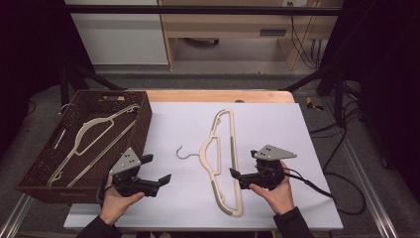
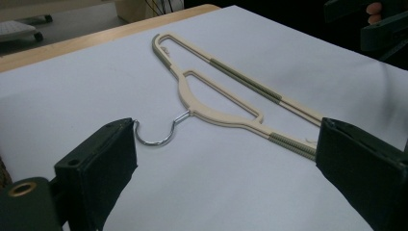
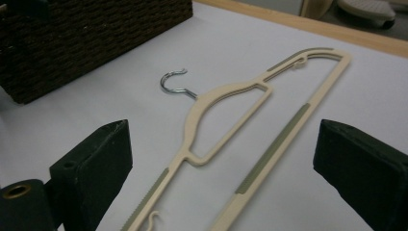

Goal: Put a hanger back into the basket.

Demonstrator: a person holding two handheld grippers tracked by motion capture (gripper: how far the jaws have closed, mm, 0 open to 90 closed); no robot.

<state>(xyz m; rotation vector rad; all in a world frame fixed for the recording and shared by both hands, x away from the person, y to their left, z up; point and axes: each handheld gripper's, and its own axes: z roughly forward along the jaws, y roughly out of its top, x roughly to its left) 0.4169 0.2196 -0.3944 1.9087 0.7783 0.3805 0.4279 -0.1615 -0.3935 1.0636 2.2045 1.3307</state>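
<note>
White sheet (image 1: 277, 129) covering the worktop (image 1: 218, 95), wooden edge visible at the far side. Cream hanger (image 1: 224, 158) lying flat on the sheet near the centre, long axis running away from the person, metal hook (image 1: 185, 154) pointing toward the left; grey-green ribbed strips along its bars. Dark woven basket (image 1: 143, 124) at the left of the worktop, overhanging the sheet's left edge, holding a second cream hanger (image 1: 91, 136) laid diagonally inside. Left gripper (image 1: 157, 171) held in the left hand (image 1: 116, 201) just right of the basket's near corner, above the sheet, fingers (image 2: 103, 166) spread wide with nothing between them; in the left gripper view the hook sits just beyond the left finger and the hanger's near shoulder runs toward the right finger, contact not evident. Right gripper (image 1: 236, 174) held in the right hand (image 1: 277, 193) just beside the near end of the hanger, on its right side, pointing left toward it; fingers (image 3: 96, 166) wide apart, gripping nothing; in the right gripper view the hanger's bars pass between the two fingers on the sheet, whether touching cannot be told. Cable (image 1: 322, 191) trailing from the right gripper across the sheet's right edge. Grey three-cornered plate (image 1: 274, 152) on top of the right gripper, a like one (image 1: 126, 161) on the left.
</note>
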